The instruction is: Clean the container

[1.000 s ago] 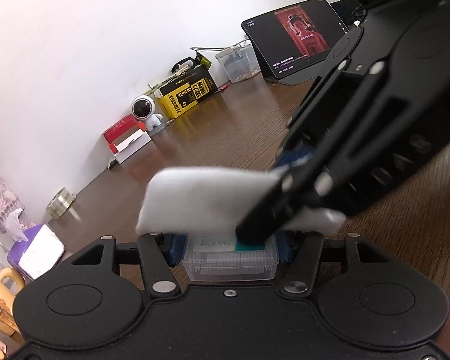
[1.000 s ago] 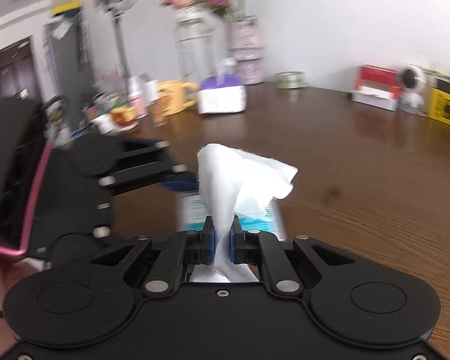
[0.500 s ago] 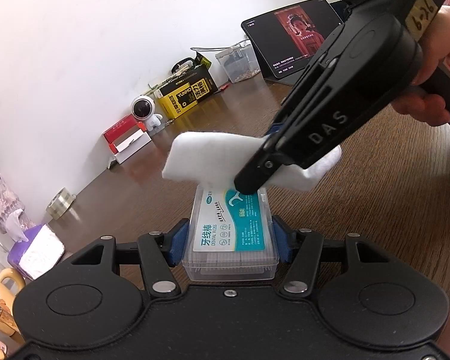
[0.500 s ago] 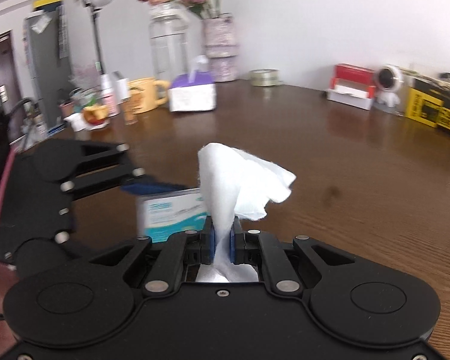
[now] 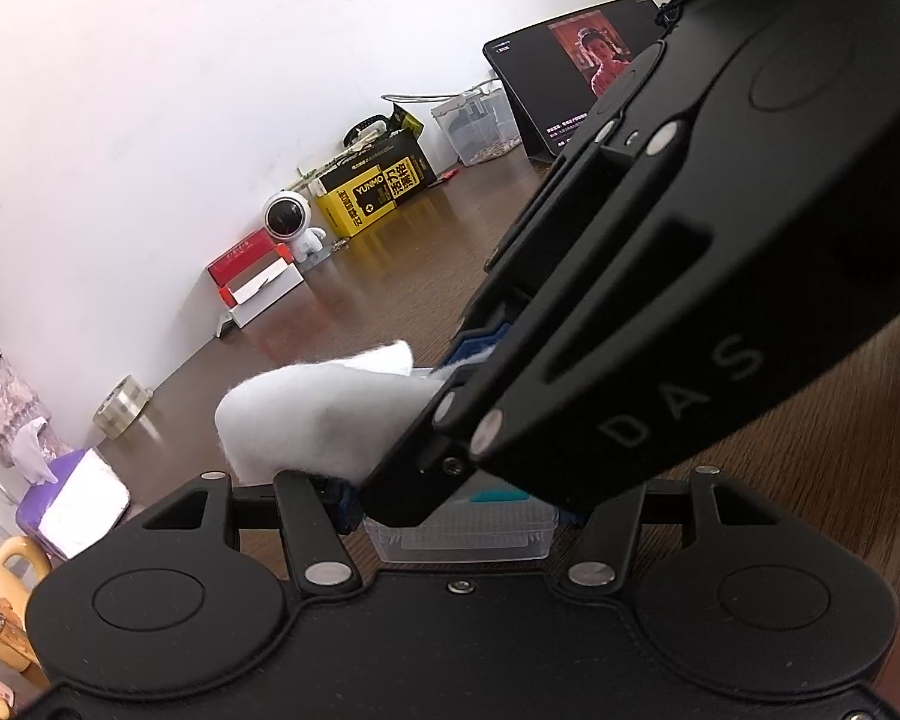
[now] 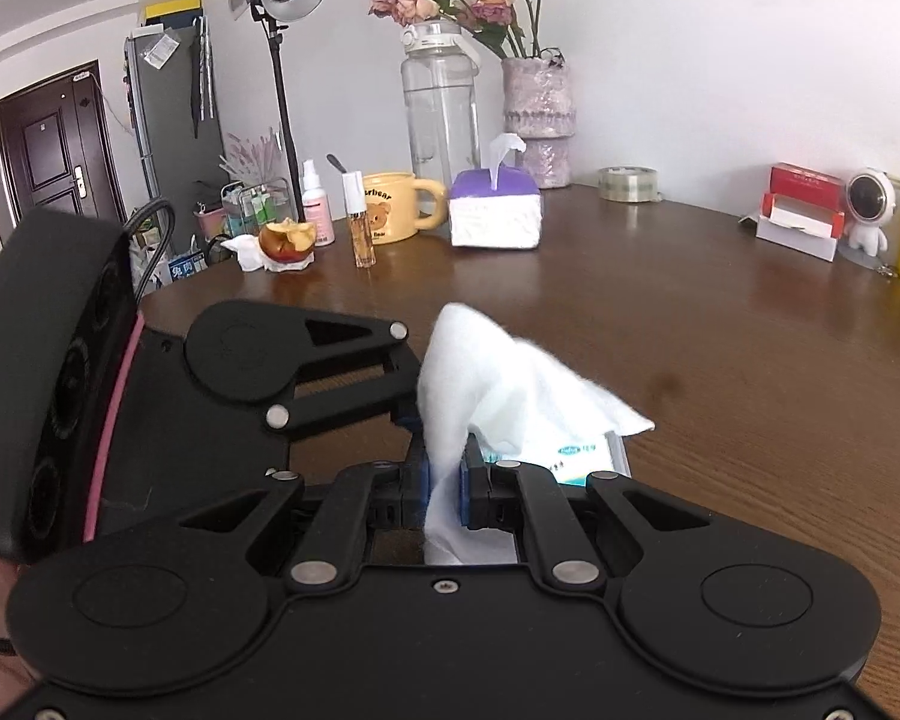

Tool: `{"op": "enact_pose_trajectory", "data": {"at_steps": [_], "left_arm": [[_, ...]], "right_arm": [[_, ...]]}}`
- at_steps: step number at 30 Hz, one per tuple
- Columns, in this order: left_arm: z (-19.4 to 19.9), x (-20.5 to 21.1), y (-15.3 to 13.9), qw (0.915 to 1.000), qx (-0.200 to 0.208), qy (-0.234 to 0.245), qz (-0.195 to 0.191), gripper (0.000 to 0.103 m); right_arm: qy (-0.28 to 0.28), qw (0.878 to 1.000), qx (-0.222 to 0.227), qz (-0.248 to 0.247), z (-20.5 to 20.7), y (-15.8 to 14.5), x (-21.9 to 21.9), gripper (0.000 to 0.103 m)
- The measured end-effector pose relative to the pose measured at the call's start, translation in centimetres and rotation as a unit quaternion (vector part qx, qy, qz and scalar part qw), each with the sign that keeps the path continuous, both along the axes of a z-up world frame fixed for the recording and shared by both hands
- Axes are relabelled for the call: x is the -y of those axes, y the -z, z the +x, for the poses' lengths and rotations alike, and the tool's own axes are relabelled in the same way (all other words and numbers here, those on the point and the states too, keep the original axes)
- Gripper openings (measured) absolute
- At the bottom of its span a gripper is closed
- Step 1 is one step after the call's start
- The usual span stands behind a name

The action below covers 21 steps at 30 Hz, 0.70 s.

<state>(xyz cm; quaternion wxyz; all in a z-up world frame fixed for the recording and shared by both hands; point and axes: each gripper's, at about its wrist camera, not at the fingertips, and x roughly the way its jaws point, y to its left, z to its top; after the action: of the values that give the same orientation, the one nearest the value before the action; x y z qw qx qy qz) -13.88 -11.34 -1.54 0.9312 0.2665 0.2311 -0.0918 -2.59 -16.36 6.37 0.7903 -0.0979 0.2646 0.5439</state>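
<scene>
your left hand-held gripper (image 5: 459, 516) is clamped on the box (image 5: 468, 531), a clear plastic case with a white and teal label, held between the blue pads just above the brown surface (image 5: 810, 468). your right hand-held gripper (image 6: 447, 480) is pinched shut on a white wipe (image 6: 492, 384), whose free end flares up and out past the fingertips.

the left view shows the right hand-held gripper (image 5: 426, 420) lying across the top of the box, hiding most of the label, with the wipe (image 5: 312, 414) bunched over the far end of the lid. it also shows a tablet (image 5: 564, 72) with a lit screen, and a clear tub (image 5: 480, 126) beside it whose contents are too small to tell.

the right view shows only a corner of the box (image 6: 576, 456) under the wipe, and the left hand-held gripper (image 6: 414, 414) from the side. it alone shows the far edge of the surface: a yellow mug (image 6: 390, 207), a purple tissue box (image 6: 495, 210) with a tissue sticking up, a clear water jug (image 6: 441, 102), a vase (image 6: 537, 114) holding roses, and a bitten apple (image 6: 288, 237) on paper.
</scene>
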Motion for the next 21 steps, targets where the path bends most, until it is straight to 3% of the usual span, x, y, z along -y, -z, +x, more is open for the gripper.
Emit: {"op": "enact_pose_trajectory", "data": {"at_steps": [13,21], "left_arm": [[-1.1,1.2,0.2,1.0000,0.002,0.004,0.002,0.058],[-0.7,0.4,-0.1,1.0000,-0.001,-0.001,-0.003,0.058]], "right_arm": [[0.090,0.996,0.000,-0.002,3.3,0.3,1.4,0.009],[0.079,0.997,-0.001,-0.005,1.7,0.9,1.6,0.009]]}}
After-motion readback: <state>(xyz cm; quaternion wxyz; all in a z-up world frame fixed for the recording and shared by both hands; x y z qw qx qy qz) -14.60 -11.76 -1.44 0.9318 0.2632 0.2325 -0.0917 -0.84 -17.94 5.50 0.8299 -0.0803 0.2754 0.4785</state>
